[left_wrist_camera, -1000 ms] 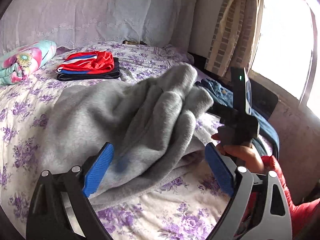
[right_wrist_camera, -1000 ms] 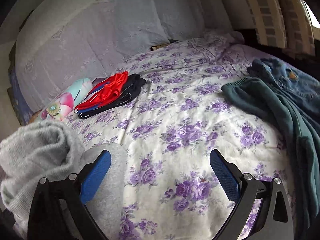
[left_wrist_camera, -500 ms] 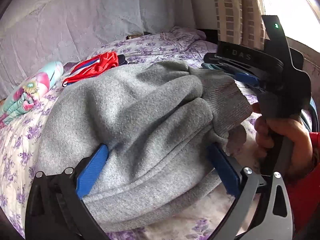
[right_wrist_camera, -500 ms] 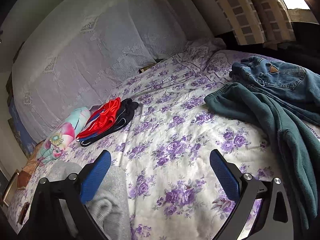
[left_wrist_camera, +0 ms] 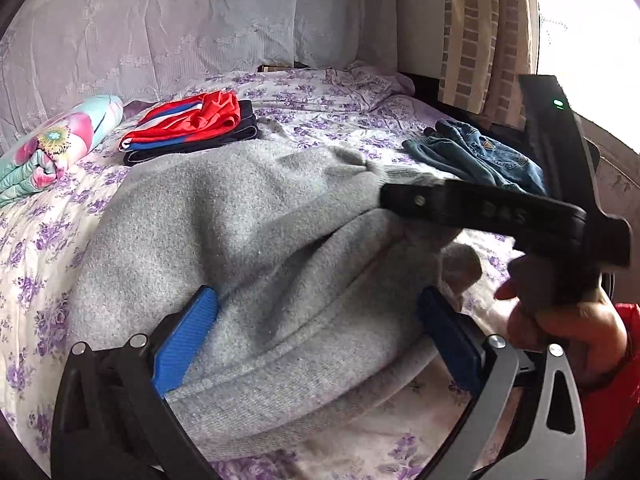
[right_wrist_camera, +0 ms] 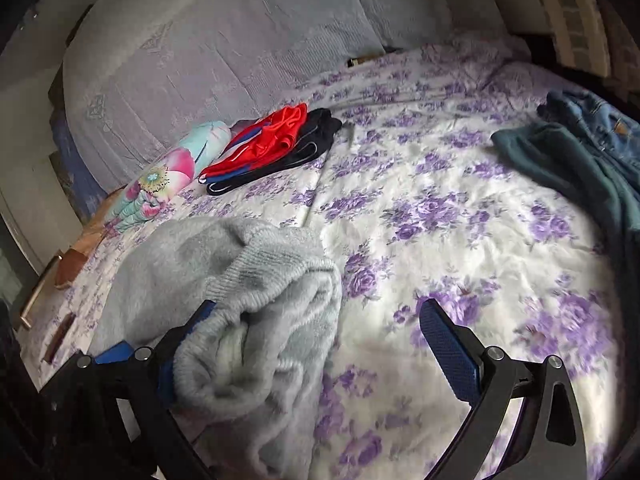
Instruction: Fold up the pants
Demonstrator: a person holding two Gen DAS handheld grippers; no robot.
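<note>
Two grippers are working over one bed (right_wrist_camera: 460, 208), whose sheet is lying white with purple flower print. One pair of grey fleece pants (left_wrist_camera: 256, 240) is lying bunched on the near part of the sheet, soft and fuzzy, with a ribbed knit cuff (right_wrist_camera: 260, 272) curling over the top of the heap in the right wrist view. The left gripper (left_wrist_camera: 316, 336) is standing with its jaws spread wide; the grey fabric is bulging up between its two blue ribbed pads (left_wrist_camera: 186, 344), and whether the pads are pressing on it cannot be told. The right gripper (right_wrist_camera: 320, 344) is also standing wide apart, its left pad half buried under the cuff and its right pad hanging free over bare sheet, gripping nothing. In the left wrist view a hand (left_wrist_camera: 568, 320) in a red sleeve is holding the right gripper's black handle just beside the pants. Farther back one small folded stack (left_wrist_camera: 188, 128) is sitting flat, shiny red cloth with blue and white stripes on top of dark cloth, and one rolled floral bundle (left_wrist_camera: 52, 144) in teal and pink is lying beside it. At the right, one crumpled pair of blue denim jeans (left_wrist_camera: 480, 156) is lying next to one dark green fleece garment (right_wrist_camera: 568, 168). No containers are showing here.
</note>
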